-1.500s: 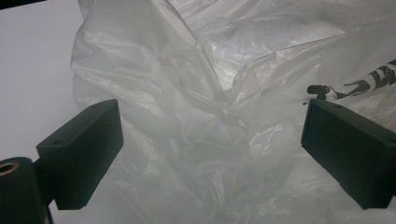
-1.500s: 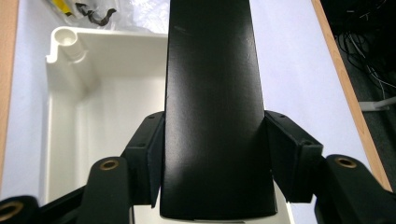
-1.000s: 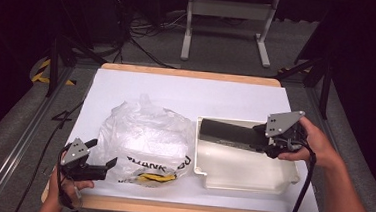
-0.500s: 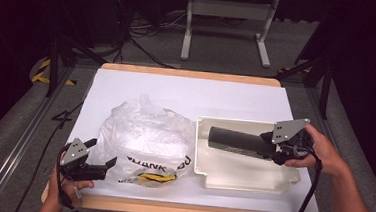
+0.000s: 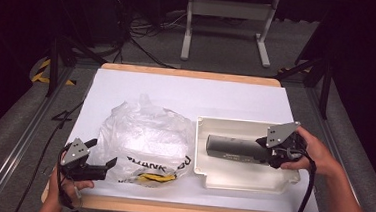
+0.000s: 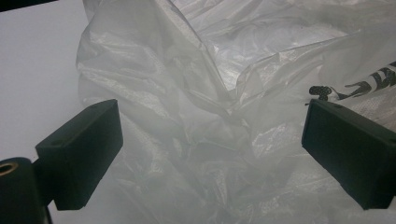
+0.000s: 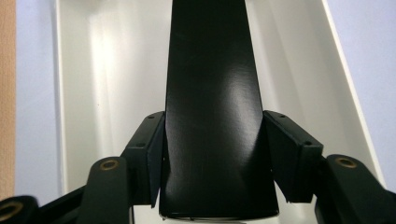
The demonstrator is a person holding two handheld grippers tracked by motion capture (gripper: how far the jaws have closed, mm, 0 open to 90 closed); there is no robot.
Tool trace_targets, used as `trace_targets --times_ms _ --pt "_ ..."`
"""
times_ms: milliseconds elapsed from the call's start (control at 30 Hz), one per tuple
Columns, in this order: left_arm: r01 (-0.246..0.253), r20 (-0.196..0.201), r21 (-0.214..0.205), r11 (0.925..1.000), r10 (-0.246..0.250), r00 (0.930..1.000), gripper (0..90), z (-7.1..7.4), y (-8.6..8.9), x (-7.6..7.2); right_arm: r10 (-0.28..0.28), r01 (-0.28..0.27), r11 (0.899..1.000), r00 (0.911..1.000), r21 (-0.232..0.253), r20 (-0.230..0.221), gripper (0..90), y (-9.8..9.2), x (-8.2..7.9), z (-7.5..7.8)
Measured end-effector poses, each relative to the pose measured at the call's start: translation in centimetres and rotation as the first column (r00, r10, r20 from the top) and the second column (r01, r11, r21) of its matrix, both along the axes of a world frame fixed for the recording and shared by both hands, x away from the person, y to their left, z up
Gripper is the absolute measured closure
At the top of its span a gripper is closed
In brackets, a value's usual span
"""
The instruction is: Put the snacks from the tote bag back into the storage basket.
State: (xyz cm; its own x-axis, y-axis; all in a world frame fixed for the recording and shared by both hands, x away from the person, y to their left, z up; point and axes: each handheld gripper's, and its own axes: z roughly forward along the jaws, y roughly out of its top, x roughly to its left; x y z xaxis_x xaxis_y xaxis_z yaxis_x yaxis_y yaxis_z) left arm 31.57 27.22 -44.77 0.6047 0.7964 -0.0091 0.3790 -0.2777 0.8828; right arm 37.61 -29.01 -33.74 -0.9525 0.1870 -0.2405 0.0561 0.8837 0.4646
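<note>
Your right tool [image 5: 268,152] is clamped on the near end of a dark box [image 5: 233,148], jaws pressing both long sides, as the right gripper view shows with the dark box [image 7: 212,116] running straight out from the pads. You hold it level, lengthwise over the white tray [image 5: 243,177] by the tabletop's right edge, so it can go down flat inside the walls.

Your left tool [image 5: 94,167] stands open at the front left corner, jaws wide on either side of the crumpled plastic bag [image 5: 143,140], pressing nothing; it looks parked ready to pin or lift the bag.

Against the earlier frame: the box sits lower and further inside the tray. Left tool and bag unchanged.
</note>
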Motion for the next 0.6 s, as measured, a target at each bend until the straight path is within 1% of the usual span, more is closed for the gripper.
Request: trace_targets --times_ms 200,267,367,433,533,600 --pt "0.005 -0.002 -0.006 1.0000 -0.005 1.0000 6.2 0.0 0.0 0.1 0.015 -0.015 1.000 0.9998 -0.006 -0.017 43.1 -0.2 0.1 -0.7" --pt "0.005 -0.002 -0.006 1.0000 -0.005 1.0000 6.2 0.0 0.0 0.1 0.023 -0.023 1.000 0.9995 0.001 -0.020 43.1 -0.3 0.1 -0.9" --pt "0.003 -0.001 0.004 1.0000 -0.003 1.0000 6.2 0.0 0.0 0.0 0.027 -0.027 1.000 0.9992 0.007 -0.028 43.1 -0.4 0.4 -0.9" --pt "0.004 -0.004 0.001 1.0000 -0.004 1.0000 6.2 0.0 0.0 0.0 0.029 -0.029 1.000 0.9991 0.003 -0.031 43.0 -0.5 0.4 -1.0" --pt "0.003 -0.004 0.006 1.0000 -0.003 1.0000 6.2 -0.1 0.0 0.1 0.041 -0.042 0.999 0.9986 -0.017 -0.032 42.9 -0.5 0.8 -1.2" --pt "0.007 -0.005 0.007 1.0000 -0.007 1.0000 6.2 -0.1 -0.1 0.0 0.038 -0.040 0.999 0.9981 -0.027 -0.049 42.8 -0.6 1.1 -1.5"
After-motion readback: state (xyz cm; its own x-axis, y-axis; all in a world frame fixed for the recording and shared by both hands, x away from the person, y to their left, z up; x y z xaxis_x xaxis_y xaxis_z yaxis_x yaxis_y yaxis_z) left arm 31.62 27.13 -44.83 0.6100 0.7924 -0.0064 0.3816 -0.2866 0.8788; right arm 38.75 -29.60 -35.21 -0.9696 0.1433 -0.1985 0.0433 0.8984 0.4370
